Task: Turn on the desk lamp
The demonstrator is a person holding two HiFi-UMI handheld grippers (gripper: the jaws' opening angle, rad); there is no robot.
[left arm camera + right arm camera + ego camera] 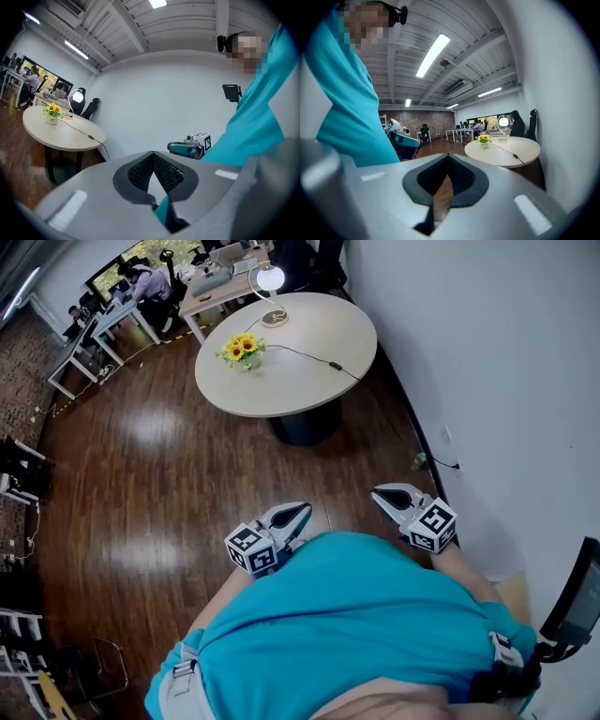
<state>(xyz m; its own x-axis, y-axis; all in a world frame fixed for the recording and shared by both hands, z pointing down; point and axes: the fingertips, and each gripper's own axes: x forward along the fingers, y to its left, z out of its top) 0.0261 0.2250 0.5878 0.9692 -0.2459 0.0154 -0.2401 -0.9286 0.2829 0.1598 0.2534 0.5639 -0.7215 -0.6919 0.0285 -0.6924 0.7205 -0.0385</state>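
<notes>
While the person in the teal shirt (356, 615) stands well back from the round beige table (319, 381), both tools sit low at the waist, pointing forward. The left gripper (298, 512) has its jaws pressed together on nothing. The right gripper (384, 495) is closed and empty too. The slim arched desk lamp (270, 279), its round head bright white, stands at the table's far edge, beyond a small pot of sunflowers (242, 349).

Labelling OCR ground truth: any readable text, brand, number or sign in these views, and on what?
No readable text in any view.
The marker cube on the left gripper and the one on the right gripper show only black-and-white square patterns, no letters or digits.
Desk lamp, round table: no print visible.
</notes>
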